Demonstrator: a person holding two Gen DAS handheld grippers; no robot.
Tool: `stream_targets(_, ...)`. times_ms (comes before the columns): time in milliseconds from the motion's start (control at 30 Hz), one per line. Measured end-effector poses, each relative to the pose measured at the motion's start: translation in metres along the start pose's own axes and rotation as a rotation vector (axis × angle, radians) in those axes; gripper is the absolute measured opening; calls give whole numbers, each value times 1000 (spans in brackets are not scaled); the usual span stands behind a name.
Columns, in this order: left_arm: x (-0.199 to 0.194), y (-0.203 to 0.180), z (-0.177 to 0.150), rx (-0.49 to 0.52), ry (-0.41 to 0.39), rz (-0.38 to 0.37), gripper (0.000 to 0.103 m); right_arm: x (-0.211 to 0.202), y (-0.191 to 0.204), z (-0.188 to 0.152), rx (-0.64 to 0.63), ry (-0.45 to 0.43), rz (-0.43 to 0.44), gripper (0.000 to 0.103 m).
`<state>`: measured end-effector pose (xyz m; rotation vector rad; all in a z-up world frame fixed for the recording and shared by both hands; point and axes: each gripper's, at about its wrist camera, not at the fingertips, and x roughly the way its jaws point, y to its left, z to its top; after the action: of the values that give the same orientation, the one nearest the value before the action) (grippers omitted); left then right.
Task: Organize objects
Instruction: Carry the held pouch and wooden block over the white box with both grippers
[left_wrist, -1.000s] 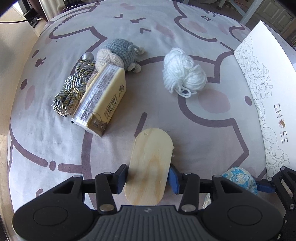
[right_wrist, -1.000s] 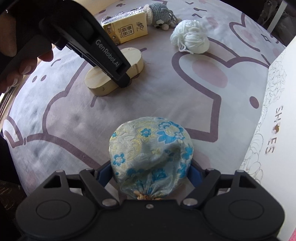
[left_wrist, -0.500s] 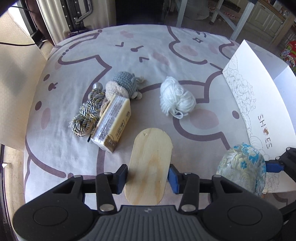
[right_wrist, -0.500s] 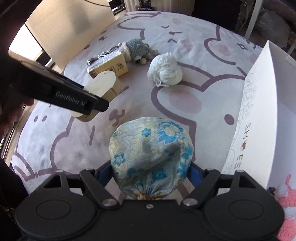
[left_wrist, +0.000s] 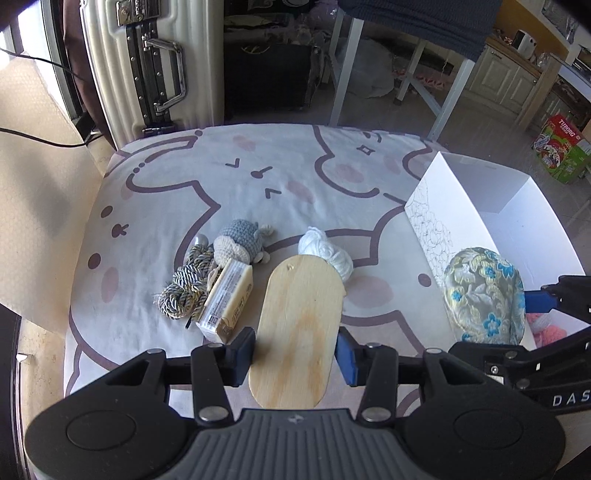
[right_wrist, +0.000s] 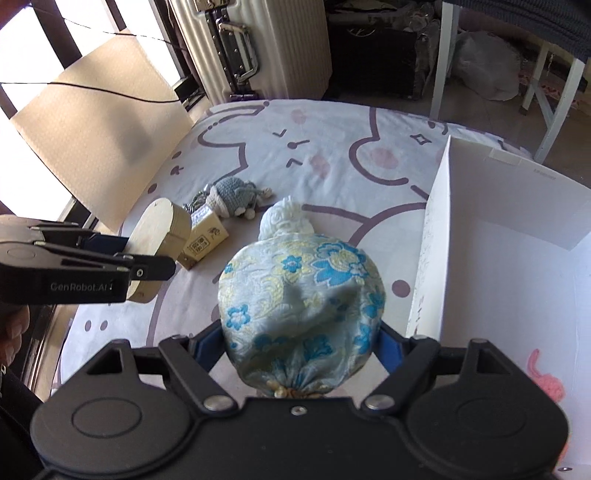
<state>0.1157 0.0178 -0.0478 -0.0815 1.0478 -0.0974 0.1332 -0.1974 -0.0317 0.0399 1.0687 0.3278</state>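
The left gripper (left_wrist: 295, 350) is clamping an oval wooden board (left_wrist: 297, 328) between its jaws, above the printed cloth (left_wrist: 295, 177). The right gripper (right_wrist: 303, 343) is squeezing a flowered fabric pouch (right_wrist: 301, 306), just beside the wall of the white box (right_wrist: 436, 236). Farther from the box, a yellow carton (left_wrist: 229, 299), a twisted cord (left_wrist: 184, 286), a crochet toy (left_wrist: 238, 243) and white yarn (left_wrist: 327, 251) are lying on the cloth.

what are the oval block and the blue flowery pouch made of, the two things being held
The oval block in the left gripper looks like unfinished pale wood: visible grain, matte face, and a thick side in the right wrist view. The pouch in the right gripper looks like woven brocade fabric, slightly shiny, with raised blue and gold flowers, gathered at its tied end.
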Motion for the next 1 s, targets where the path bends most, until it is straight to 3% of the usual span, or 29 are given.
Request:
stream_targets(567,-44,-19,8,48,-120,-62,47,-52,-17,16,49,-148,-54,83)
stream_targets(1000,-50,-65,44,96,-163,-103,47,-89,-64,23,86,-232,-98,83)
